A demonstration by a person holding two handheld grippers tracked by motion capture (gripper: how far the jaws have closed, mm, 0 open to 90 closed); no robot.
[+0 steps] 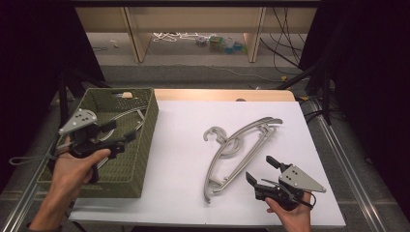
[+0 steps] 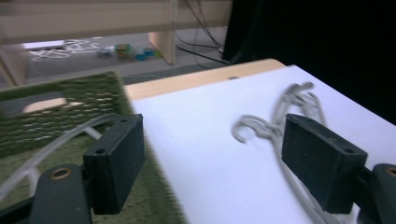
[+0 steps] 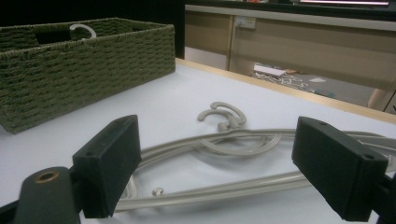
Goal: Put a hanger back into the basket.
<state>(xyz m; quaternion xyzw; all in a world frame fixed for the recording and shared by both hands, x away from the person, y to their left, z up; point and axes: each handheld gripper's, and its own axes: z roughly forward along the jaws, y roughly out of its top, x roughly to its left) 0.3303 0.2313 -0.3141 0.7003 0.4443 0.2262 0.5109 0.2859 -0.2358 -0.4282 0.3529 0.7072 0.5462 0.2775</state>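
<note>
no readable text, labels, numbers, signs

Even overhead light whitens the table [image 1: 183, 159] amid dark surroundings, while the left gripper view looks motion-blurred, perhaps slightly defocused.

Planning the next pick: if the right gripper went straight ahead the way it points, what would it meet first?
Most likely the grey hangers lying on the white table; the right gripper is open and aimed at their lower end, though depth is hard to judge.
</note>
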